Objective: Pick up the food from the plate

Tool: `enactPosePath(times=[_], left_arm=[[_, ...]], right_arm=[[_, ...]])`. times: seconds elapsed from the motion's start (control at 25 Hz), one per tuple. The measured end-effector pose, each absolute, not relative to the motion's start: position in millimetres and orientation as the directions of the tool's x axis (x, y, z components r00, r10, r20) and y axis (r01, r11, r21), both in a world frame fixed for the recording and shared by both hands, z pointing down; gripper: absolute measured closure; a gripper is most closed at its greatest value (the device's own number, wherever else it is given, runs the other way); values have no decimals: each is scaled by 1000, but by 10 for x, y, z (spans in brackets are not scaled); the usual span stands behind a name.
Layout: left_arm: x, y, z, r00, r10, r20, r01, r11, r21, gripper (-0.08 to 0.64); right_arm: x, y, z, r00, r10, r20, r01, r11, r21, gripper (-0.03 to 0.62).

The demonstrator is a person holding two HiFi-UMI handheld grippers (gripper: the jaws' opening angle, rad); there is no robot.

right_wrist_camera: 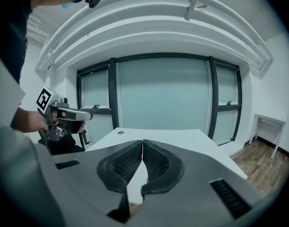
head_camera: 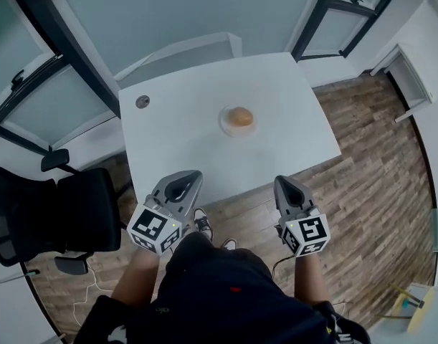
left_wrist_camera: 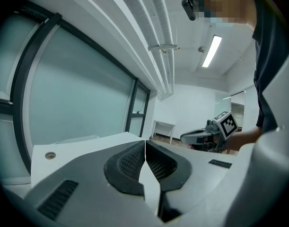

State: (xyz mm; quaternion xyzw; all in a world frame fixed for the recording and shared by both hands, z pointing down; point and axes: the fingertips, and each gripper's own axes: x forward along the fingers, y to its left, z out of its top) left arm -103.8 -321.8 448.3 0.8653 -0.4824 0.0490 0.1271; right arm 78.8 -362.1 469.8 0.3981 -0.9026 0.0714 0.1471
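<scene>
bun seen on its plate mid table, well ahead of both sets of jaws, left gripper and right gripper closed up, nothing gripped

The person is wearing a dark top and black-and-white sneakers, and the grey left gripper and right gripper are each bearing black textured pads and a black-and-white marker cube.

White table: plate near centre, food on it; round grommet near corner.
</scene>
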Motion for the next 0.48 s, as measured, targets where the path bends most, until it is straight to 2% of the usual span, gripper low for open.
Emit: enactPosePath(times=[0.2, 0.48], left_arm=[[-1650, -3685, 4771, 523, -819, 236, -850, -481, 216, 537], [-1748, -4030, 4910, 526, -810, 260, -845, -461, 271, 537]], right_arm=[[208, -4202, 4735, -642, -692, 329, -728, 685, 20, 569], [-20, -4778, 4935, -650, -662, 374, -706, 708, 27, 568]])
